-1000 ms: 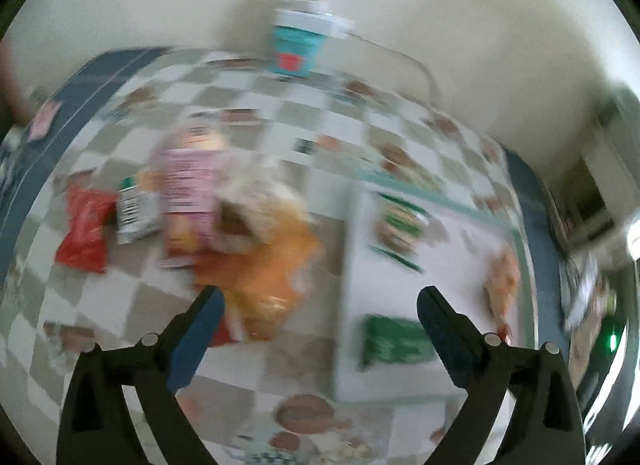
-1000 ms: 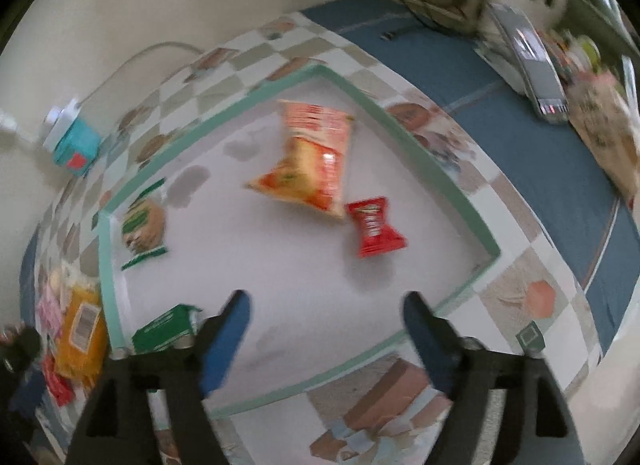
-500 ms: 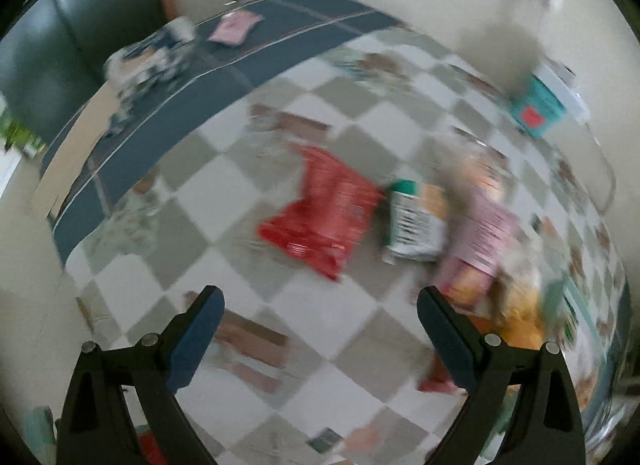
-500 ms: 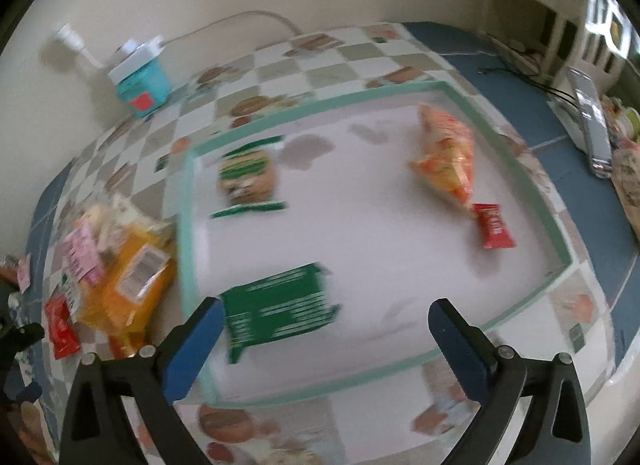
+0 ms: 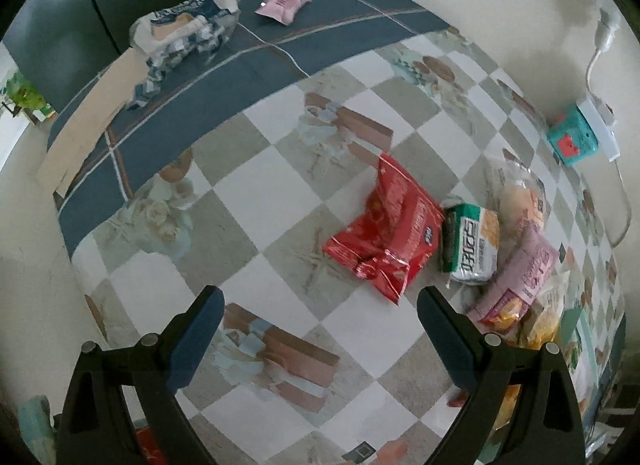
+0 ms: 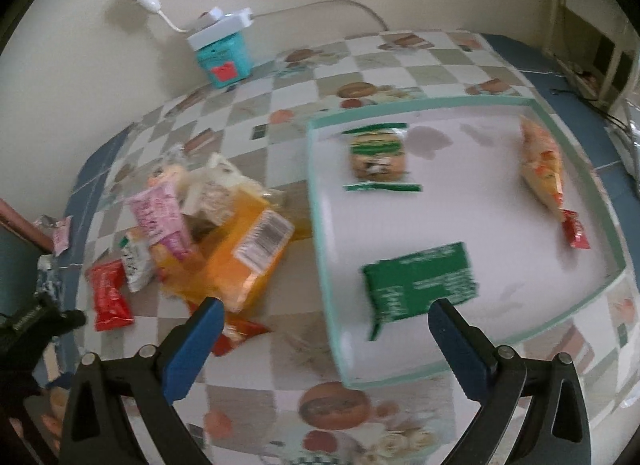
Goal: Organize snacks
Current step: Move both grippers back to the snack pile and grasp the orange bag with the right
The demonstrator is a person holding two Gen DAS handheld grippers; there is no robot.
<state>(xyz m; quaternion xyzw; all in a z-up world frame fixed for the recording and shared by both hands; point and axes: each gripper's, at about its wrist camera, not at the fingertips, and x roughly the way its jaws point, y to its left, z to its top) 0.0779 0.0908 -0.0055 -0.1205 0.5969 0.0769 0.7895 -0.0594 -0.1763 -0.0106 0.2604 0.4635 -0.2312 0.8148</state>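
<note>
Left claw [image 5: 320, 317] spread wide and empty above the checkered counter [image 5: 248, 193], red snack bag [image 5: 386, 239] just ahead, right claw [image 6: 326, 329] wide, empty, near the green packet [image 6: 420, 279] in the tray [image 6: 320, 225]

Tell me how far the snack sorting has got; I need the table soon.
Done: four packets lie in the tray: green, cookie, orange, small red. In hand: nothing; the left claw and right claw are both open and empty. Left: the pile beside the tray, including the red bag.
</note>
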